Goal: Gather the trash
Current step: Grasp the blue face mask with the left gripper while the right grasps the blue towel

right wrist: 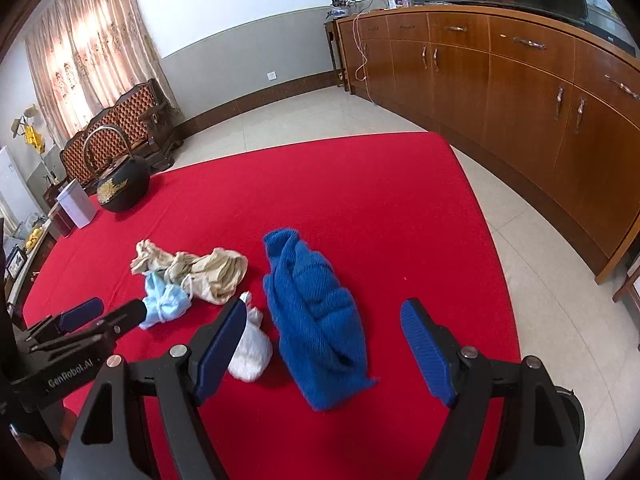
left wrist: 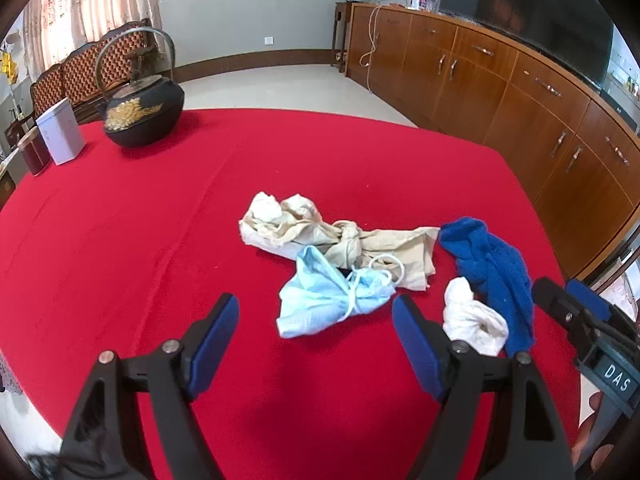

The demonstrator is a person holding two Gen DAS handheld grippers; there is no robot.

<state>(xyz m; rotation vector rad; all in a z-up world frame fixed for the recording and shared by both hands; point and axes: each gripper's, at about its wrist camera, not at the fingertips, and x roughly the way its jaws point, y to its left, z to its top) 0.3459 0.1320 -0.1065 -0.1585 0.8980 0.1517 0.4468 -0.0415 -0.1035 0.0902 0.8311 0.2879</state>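
Now both spread wide: left hand-held gripper (left wrist: 316,312) faces crumpled pale-blue face mask (left wrist: 328,300) mid red-clothed table (left wrist: 120,220); right hand-held gripper (right wrist: 324,320) straddles blue knitted cloth (right wrist: 316,320). Descend low, pinch thickest fold.

A bench (right wrist: 340,184) covered in red cloth carries a scatter of items. At its centre lies a crumpled blue knitted cloth (right wrist: 316,320). Just left of the blue cloth sits a white crumpled wad (right wrist: 252,352); farther left are a beige knotted rag (right wrist: 200,268) and a pale blue face mask (right wrist: 166,300), touching each other. The right hand-held gripper (right wrist: 324,352) hovers with fingers spread wide over the blue cloth's near end. The left hand-held gripper (right wrist: 108,310) sits far left of it, beside the mask.
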